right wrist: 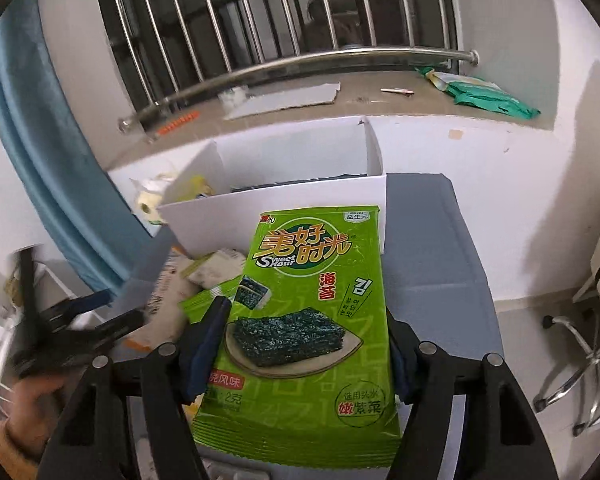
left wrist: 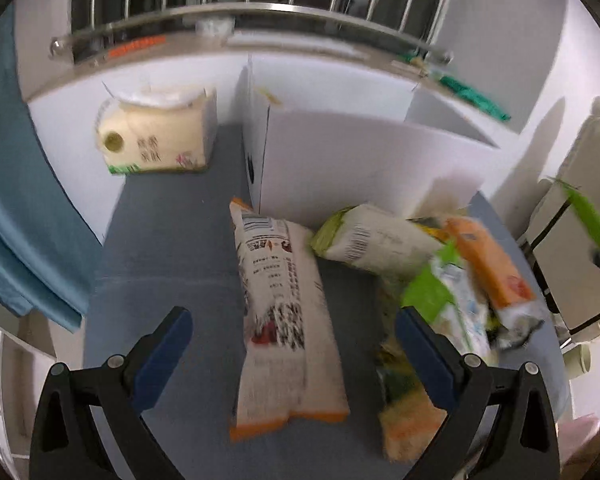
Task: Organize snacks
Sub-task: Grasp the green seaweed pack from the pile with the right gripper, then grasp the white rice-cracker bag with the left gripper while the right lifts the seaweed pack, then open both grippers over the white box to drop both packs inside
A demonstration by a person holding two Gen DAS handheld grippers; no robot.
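My right gripper (right wrist: pixel 304 352) is shut on a green seaweed pack (right wrist: pixel 312 300), its pads pressing both long edges, and holds it above the table in front of the white divided box (right wrist: pixel 284 216). My left gripper (left wrist: pixel 296 360) is open and points down at the table. A white snack bag with orange ends (left wrist: pixel 284 300) lies lengthwise between its fingers, untouched. To the right lies a heap of snacks: a white-and-green pack (left wrist: pixel 376 236), an orange pack (left wrist: pixel 492 268) and a green-and-white pack (left wrist: pixel 448 296). The left gripper (right wrist: pixel 108 314) shows blurred at the left of the right wrist view.
The grey-blue table (left wrist: pixel 172 240) carries the white box (left wrist: pixel 360 152) at the back and a tissue pack (left wrist: pixel 156 136) at the back left. Behind is a sill (right wrist: pixel 380 100) with a green bag (right wrist: pixel 492 98), and a blue curtain (left wrist: pixel 16 200) hangs left. A chair base (right wrist: pixel 576 344) stands at the right.
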